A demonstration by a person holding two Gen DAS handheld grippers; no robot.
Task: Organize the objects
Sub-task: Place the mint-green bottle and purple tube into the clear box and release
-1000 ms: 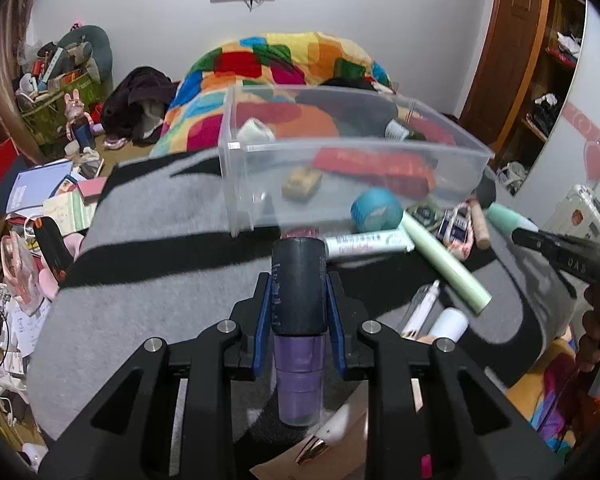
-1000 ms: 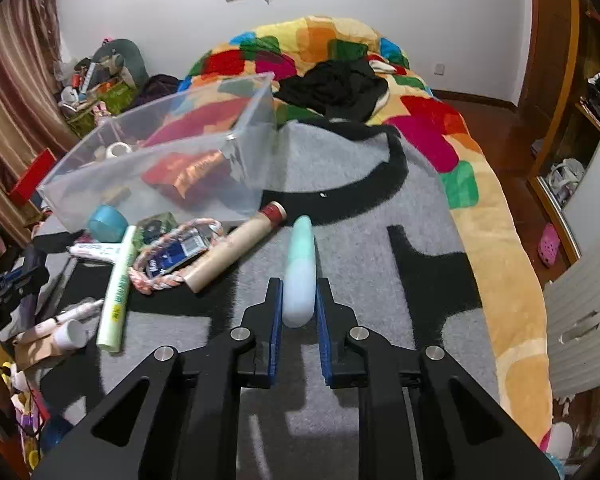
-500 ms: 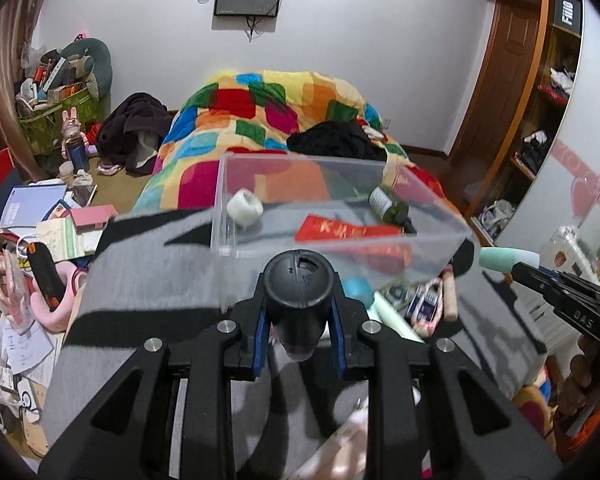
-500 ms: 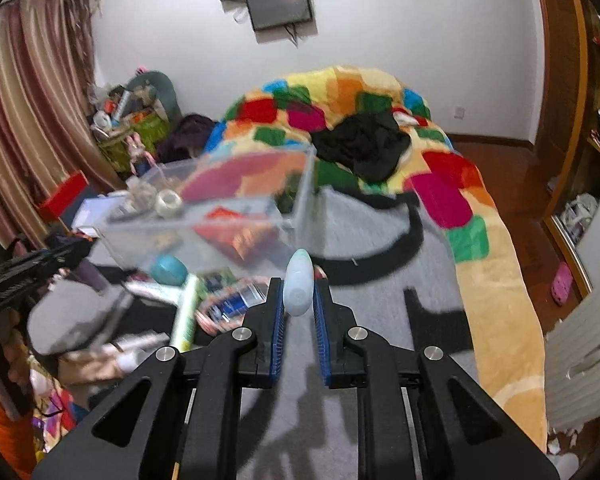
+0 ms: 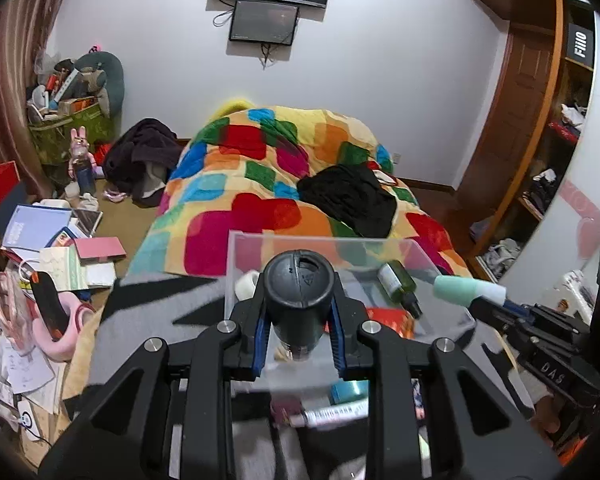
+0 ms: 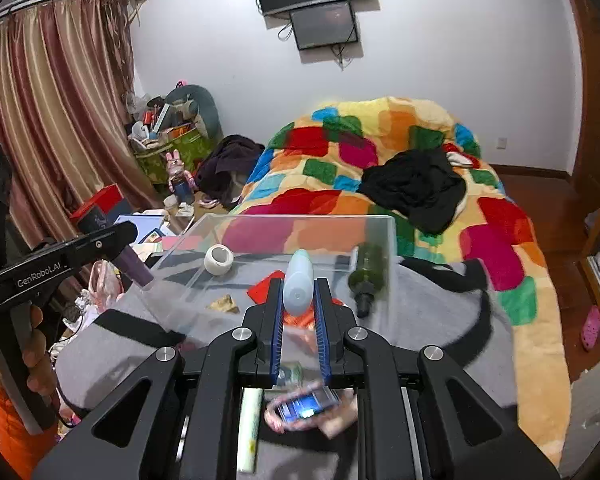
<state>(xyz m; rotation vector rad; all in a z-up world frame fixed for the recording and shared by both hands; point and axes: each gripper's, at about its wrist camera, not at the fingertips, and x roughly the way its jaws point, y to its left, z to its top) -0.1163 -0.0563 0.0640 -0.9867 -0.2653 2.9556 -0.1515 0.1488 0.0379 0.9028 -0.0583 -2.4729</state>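
Holding both tools up over the bed, I have something pinched in each. My left tool (image 5: 299,322) is pressed onto a dark-capped purple bottle (image 5: 299,300), its round black cap pointing toward the camera and hiding most of the body; from the right wrist view the same bottle (image 6: 134,266) shows its purple end sticking out past the left tool (image 6: 100,246) beside the bin's left wall. My right tool (image 6: 299,300) is clamped on a pale mint tube (image 6: 298,288), rounded tip pointing forward over the bin; the left wrist view shows that tube (image 5: 466,290) at the bin's right edge, poking out of the right tool (image 5: 496,308). The clear bin (image 6: 300,220) sits on a grey and black blanket (image 6: 428,312) with the colourful quilt (image 6: 380,148) behind it. Inside the bin I can see a white tape roll (image 6: 219,260) near the left wall, a dark green bottle (image 6: 368,274) lying against the right wall with its black cap toward me, a red packet (image 6: 266,290) partly hidden behind my right tool, and a small tan scrap (image 6: 224,303). Below the tools, in front of the bin, loose items lie on the blanket: a long pale green tube (image 6: 249,428) and a blurred blue packet (image 6: 306,406), and a white tube with pink print (image 5: 332,414) in the left wrist view.
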